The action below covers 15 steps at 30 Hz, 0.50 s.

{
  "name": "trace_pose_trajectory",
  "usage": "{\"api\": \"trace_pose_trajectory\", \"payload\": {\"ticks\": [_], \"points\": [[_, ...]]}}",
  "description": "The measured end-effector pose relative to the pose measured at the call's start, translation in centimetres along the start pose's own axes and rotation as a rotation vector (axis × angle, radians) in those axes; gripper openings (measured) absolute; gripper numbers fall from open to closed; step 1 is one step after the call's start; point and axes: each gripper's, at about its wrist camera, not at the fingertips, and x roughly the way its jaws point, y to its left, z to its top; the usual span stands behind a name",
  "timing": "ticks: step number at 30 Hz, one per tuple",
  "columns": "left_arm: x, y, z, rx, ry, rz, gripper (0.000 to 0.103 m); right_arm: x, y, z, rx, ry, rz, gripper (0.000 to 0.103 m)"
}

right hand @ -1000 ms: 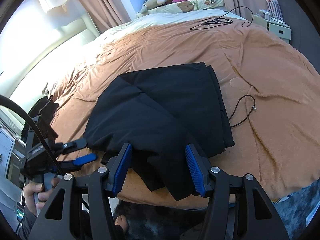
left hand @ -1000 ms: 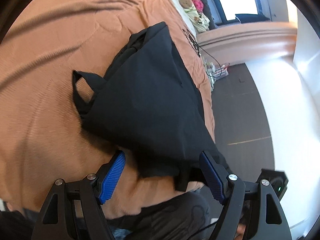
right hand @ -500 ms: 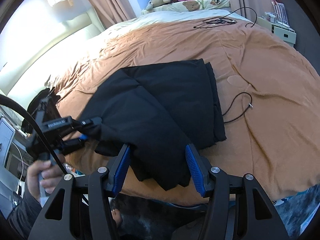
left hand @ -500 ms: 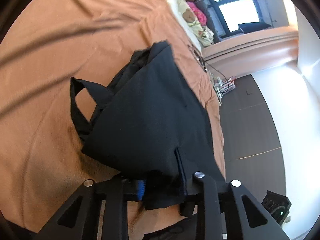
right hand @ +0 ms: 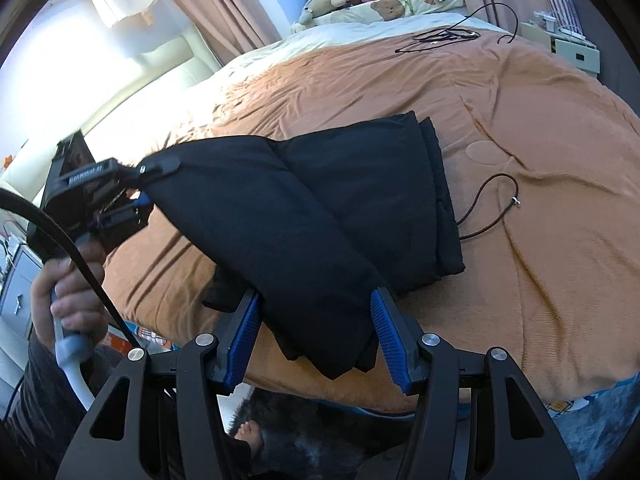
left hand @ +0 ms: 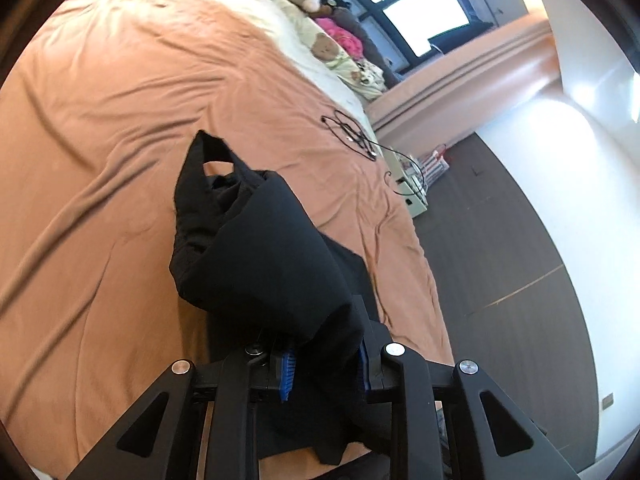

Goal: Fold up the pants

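Left wrist view: my left claw (left hand: 324, 364) is clamped on one near corner of the black pants (left hand: 260, 256), cloth bunched between its blue pads; its jaws have just closed on that corner.
Right wrist view: my right claw (right hand: 316, 340) stands half open, the other near corner of the pants (right hand: 320, 216) lying between its pads (right hand: 390, 340); I judge they are not pressing on it.
Where the pants are: partly folded on the orange bed cover (right hand: 540, 160) near the foot edge, the left corner raised off it, the far part flat.
Step in hand: I judge I am lifting the near end to carry it over the far part.
Risk, uneven lift: with only one corner gripped, the raised edge could slant and the fold come out crooked.
Risk, slip: the right corner hangs close to the bed edge; a pull from the left could drag it off.
Risk, snag: a thin brown cord (right hand: 492, 204) runs right beside the pants' far edge, whether touching I cannot tell; dragged cloth may catch it.
Containers: a small rack (right hand: 568, 16) stands beside the bed; its contents are too small to tell.
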Motion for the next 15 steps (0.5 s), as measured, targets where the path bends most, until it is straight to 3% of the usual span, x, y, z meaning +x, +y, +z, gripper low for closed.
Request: {"api": "trace_pose_trajectory", "payload": {"ticks": [15], "points": [[6.8,-6.3,5.5,0.145,0.091,0.030,0.025,0.8,-2.2,0.6,0.046,-0.035,0.058,0.054]]}}
